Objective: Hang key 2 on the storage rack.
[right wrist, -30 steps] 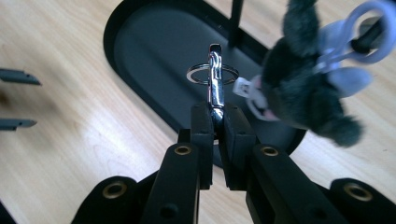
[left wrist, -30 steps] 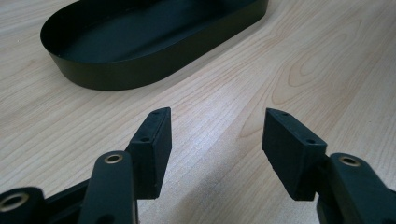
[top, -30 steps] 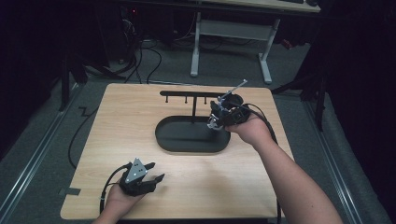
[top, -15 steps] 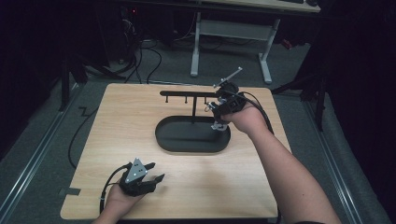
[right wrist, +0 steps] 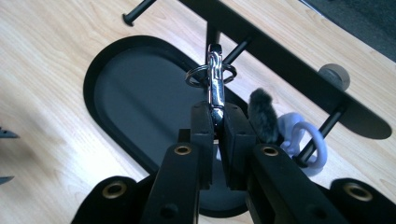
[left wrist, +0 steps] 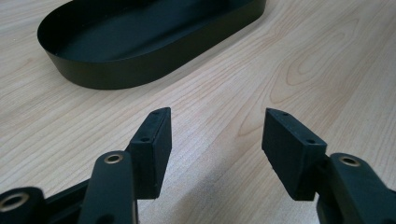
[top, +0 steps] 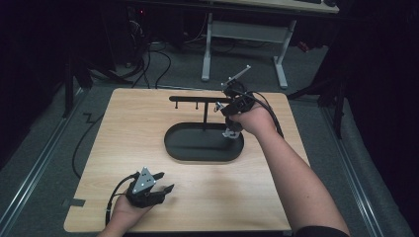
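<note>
Now the right gripper (right wrist: 215,122) pinches a keychain clasp (right wrist: 215,84), upright, just short of the rack's pegs (right wrist: 236,50).
Left gripper (top: 148,190) rests far off on the near bench (top: 123,123), jaws spread, empty.

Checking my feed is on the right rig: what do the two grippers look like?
Both are black. The left gripper carries a grey three-cornered plate and trails a black cable. Its fingers are flat black blocks on arms with brass-ringed holes. The right gripper matches. Forearms are bare.
</note>
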A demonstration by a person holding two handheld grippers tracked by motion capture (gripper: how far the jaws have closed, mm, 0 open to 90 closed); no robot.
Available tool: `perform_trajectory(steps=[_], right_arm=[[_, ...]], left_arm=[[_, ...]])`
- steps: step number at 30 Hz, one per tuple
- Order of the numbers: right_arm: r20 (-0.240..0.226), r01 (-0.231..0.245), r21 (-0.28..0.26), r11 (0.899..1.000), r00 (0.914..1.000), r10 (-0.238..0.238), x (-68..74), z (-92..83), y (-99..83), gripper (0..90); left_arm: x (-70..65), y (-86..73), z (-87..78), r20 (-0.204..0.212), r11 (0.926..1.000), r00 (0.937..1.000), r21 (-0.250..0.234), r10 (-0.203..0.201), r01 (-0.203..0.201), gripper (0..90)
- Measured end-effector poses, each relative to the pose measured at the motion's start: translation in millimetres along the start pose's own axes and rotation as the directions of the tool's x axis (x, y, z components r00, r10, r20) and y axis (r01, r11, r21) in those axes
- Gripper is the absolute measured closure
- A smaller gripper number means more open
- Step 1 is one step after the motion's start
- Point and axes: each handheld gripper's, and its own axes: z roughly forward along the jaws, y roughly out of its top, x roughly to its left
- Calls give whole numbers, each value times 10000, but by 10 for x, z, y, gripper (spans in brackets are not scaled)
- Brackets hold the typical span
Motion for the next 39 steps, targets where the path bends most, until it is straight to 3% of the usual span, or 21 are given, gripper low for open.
perform_trajectory(steps=[7, 11, 16, 31, 39], right_arm=[[198, -397, -46, 9992, 9990, 398, -88, 38, -24, 849], [209, -400, -43, 9992, 9990, 401, -119, 31, -74, 848], [30, -704, -103, 9975, 9975, 704, -146, 66, -167, 846], [-449, -1082, 28, 9941, 9931, 1082, -123, 469, -311, 787], [-473, -1112, 27, 9938, 9927, 1112, -122, 567, -299, 724]], left_arm=[[12, -1, 2, 19, 10000, 10000, 82, 12, -12, 435], [1, -3, 12, 9, 10000, 10000, 81, 31, -31, 436], [-9, -3, 22, 54, 9999, 10000, 135, 50, -51, 435], [-16, -12, 42, 134, 9995, 9999, 293, 97, -101, 436], [-29, -11, 50, 177, 9992, 9996, 337, 204, -210, 436]])
